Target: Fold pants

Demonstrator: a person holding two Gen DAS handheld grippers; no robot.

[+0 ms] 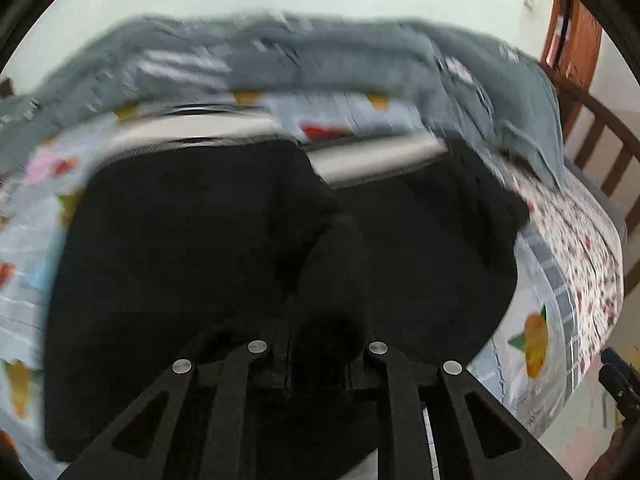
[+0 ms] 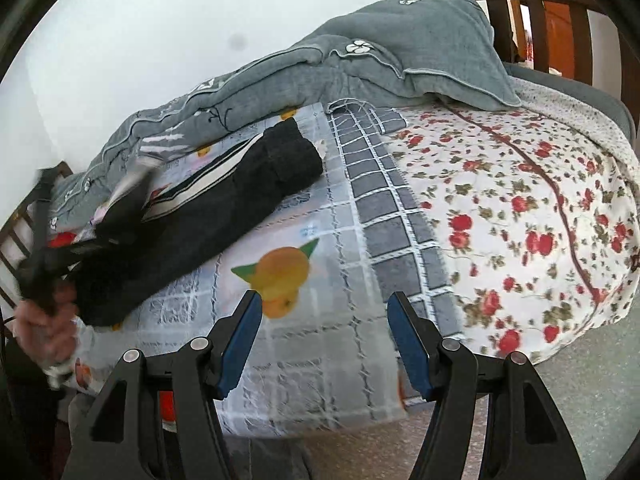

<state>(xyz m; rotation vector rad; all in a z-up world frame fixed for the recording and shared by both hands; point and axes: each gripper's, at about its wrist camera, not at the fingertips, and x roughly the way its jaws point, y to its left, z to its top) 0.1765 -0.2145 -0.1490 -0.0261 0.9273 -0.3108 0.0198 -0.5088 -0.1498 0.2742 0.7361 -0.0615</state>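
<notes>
Where the left wrist view looks forward along its own fingers, the black pants (image 1: 248, 264) fill the centre and lower part of the frame, spread over the patterned bedsheet (image 1: 560, 288). The left gripper (image 1: 320, 364) sits at the bottom edge with its jaws drawn narrow; black cloth lies directly over and between the fingers, so the tips are hidden. The frame is blurred, and black fingers against black fabric leave the contact itself hard to read — the jaws appear closed on a fold of the pants. A pale striped band (image 1: 384, 160) of the garment shows at its far edge. Beyond it lies a grey quilt (image 1: 328, 56), bunched along the far side of the bed. A wooden bed frame (image 1: 600, 152) stands at the right.

In the right wrist view, the right gripper (image 2: 324, 340) stands at the bottom centre with its blue pads (image 2: 240, 344) wide apart and nothing between them. Under it lies bare bedsheet with an orange fruit print (image 2: 280, 276). The pants lie well apart from this gripper — up and to the left, running as a long dark bundle from the frame's left edge toward the centre, the far end (image 2: 296, 156) folded thick and resting on the sheet. At the left edge a hand (image 2: 44, 320) holds the left gripper, blurred, at the near end of the pants.
</notes>
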